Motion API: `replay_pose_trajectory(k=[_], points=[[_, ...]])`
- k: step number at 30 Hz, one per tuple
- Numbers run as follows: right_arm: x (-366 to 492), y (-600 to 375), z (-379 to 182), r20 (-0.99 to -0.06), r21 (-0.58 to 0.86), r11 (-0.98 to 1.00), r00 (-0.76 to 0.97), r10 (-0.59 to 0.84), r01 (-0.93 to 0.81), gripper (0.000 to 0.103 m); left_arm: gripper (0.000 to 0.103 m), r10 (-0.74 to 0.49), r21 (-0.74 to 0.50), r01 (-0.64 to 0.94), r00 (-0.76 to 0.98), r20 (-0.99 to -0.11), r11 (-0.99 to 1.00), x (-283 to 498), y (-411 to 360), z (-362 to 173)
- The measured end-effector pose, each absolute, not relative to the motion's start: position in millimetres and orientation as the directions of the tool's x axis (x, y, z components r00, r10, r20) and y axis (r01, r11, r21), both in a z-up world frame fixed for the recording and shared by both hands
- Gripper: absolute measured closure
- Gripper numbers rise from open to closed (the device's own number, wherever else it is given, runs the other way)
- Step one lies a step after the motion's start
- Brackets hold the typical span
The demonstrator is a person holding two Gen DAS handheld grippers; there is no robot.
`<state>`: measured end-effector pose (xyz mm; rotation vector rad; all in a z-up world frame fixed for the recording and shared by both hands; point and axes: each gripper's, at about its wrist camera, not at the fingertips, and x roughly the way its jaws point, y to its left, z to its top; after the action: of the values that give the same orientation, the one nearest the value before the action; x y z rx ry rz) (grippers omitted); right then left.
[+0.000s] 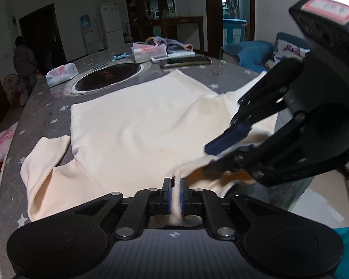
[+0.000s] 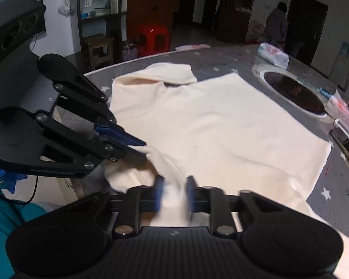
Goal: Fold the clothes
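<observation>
**Collar pinched from both sides, garment spread flat**

Garment first: a cream-coloured soft knit top [image 1: 137, 125] lies spread on the grey star-printed tablecloth [image 1: 46, 109], one sleeve [image 1: 44, 162] flopped out toward the table edge, the body well short of the round black inset hob [image 1: 109, 76].

Left gripper [image 1: 175, 187] is closed tight on a ridge of the collar edge; fabric bunches up between the blue pads. Right gripper [image 2: 174, 186] also has cloth between its pads, which look clamped on it, though that view is blurred. The two grips sit close together at the near hem, almost touching.

Handling, by my read: light, limp, no stiffness at all. It will drape and sag from any pinch, and slide easily over the cloth. Best held at seams or collar corners, spaced apart, so the panel hangs square rather than roping up.
</observation>
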<state>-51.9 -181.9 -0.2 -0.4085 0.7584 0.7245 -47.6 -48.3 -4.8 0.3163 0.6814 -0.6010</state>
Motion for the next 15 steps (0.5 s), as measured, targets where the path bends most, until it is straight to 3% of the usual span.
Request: replay_pose_trajectory(k=[6, 9, 15], points=[[-60.8, -188.7, 19.2, -0.721, -0.073, 0.661, 0.498, 0.482, -0.747, 0.098, 0.096, -0.454, 0.046, 0.642, 0.589, -0.668, 0.765, -54.1, -39.9, 3.2], [-62.0, -188.4, 7.2, -0.768, -0.034, 0.624, 0.42, 0.483, -0.78, 0.098, 0.095, -0.453, 0.012, 0.647, 0.546, -0.704, 0.762, -48.6, -39.3, -6.6], [-60.3, -197.1, 16.2, -0.759, 0.016, 0.602, 0.382, 0.527, -0.799, 0.089, 0.089, -0.469, -0.027, 0.607, 0.583, -0.663, 0.794, -32.7, -22.6, 9.5]])
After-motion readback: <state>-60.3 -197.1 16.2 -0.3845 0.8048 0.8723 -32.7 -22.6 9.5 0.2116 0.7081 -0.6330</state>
